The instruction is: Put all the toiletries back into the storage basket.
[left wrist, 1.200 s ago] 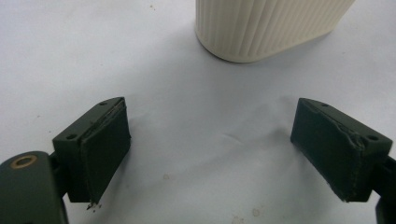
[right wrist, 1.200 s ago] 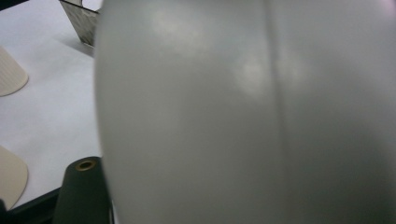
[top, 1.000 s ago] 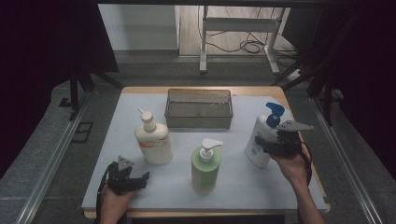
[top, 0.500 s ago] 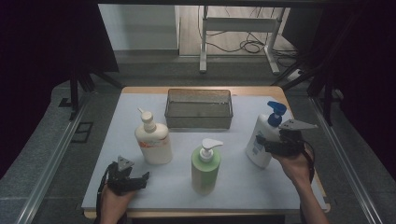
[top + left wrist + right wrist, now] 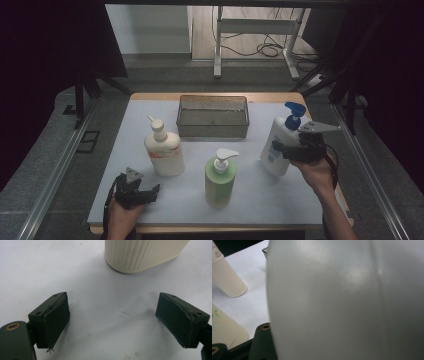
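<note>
High view: right gripper (image 5: 284, 150) clamps the white pump bottle (image 5: 277, 145), left gripper (image 5: 142, 192) idles open; lift toward the tray (image 5: 212, 131) next.

Grey floor (image 5: 45, 165) surrounds the desk (image 5: 150, 107); cables (image 5: 260, 49) lie beyond a metal stand (image 5: 218, 50), dark drapes perhaps flanking.

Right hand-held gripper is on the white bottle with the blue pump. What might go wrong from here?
1. The right hand-held gripper clamps the white bottle low on its smooth body; the tall bottle may tilt or slip when lifted.
2. The mesh basket is near; a swing could knock the blue pump on its rim.
3. The left hand-held gripper rests open near the cream bottle and might nudge it.
</note>
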The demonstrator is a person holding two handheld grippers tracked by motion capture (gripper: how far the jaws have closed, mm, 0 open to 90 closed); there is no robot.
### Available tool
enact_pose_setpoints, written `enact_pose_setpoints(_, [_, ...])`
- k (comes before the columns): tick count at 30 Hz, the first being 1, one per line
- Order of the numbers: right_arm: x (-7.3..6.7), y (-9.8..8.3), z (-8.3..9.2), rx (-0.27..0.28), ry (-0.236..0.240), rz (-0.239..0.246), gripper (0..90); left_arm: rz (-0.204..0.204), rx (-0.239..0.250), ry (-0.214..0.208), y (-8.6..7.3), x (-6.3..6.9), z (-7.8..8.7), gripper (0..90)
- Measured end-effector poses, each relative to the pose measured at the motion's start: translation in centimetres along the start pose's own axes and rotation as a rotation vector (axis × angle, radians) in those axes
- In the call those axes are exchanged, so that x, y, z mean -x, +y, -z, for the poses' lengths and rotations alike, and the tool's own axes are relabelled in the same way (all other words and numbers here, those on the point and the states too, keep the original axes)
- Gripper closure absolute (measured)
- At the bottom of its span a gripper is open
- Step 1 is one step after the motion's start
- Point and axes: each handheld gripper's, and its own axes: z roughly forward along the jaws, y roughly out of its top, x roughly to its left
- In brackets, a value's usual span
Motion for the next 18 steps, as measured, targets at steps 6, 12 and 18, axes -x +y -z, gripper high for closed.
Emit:
enact_pose_setpoints(6, [-0.4,0.8,-0.2,-0.003,0.011,0.013,37.8,0.0,0.0,0.0,0.0,0.0,0.0,11.5])
enact_pose_setpoints(12, [-1.0,2.2,-0.5,0.004,0.03,0.022,37.9,0.0,0.0,0.0,0.0,0.0,0.0,11.5])
enact_pose_setpoints(18, [-1.4,3.4,-0.8,0.008,0.042,0.029,37.8,0.0,0.0,0.0,0.0,0.0,0.0,11.5])
